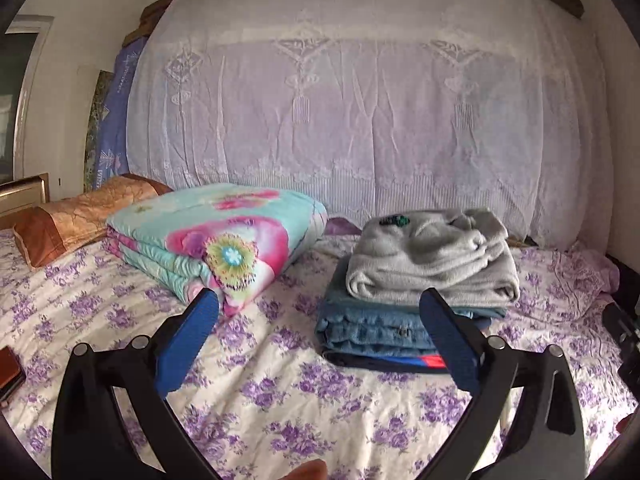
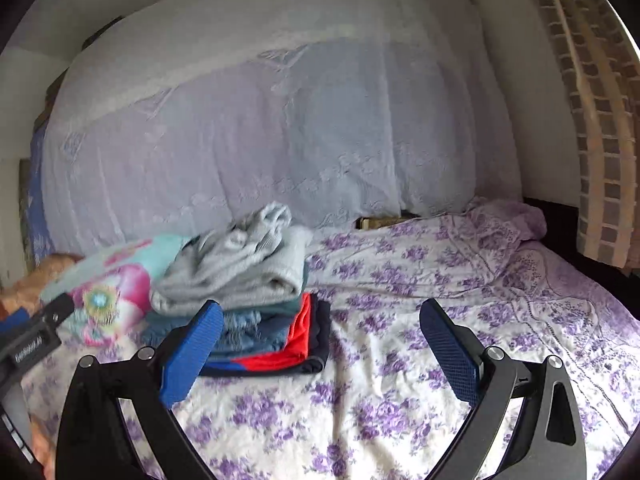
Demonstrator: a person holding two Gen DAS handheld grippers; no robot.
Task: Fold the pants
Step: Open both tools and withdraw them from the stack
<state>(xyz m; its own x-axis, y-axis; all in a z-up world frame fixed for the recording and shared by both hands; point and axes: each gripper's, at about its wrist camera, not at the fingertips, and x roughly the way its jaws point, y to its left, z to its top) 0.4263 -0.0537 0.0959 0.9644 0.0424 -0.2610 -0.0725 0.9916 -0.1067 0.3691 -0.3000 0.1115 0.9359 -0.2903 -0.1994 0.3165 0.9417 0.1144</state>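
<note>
**A:** Fingers first. My left gripper [image 1: 320, 316] has its blue pads spread wide with nothing between them; my right gripper [image 2: 322, 322] is spread the same way and equally empty.

**B:** And the pants?

**A:** The folded grey fleece pants [image 1: 432, 258] lie on top of a stack: folded blue denim jeans [image 1: 384, 330] under them, and a dark garment with red and blue panels [image 1: 400, 362] at the bottom. In the left view the stack sits ahead and slightly right, its near edge behind the right-hand pad. In the right view the same stack [image 2: 240, 276] lies ahead and left, behind the left-hand pad. It lies between the two grippers, clear of all four pads; I cannot tell which is nearer. Its long axis runs across the left view.

**B:** Containers?

**A:** None visible. Everything rests on the purple-flowered white bedsheet [image 1: 280, 392], beside a folded turquoise-and-pink floral quilt [image 1: 216, 240]. I judge this pair finished.
</note>
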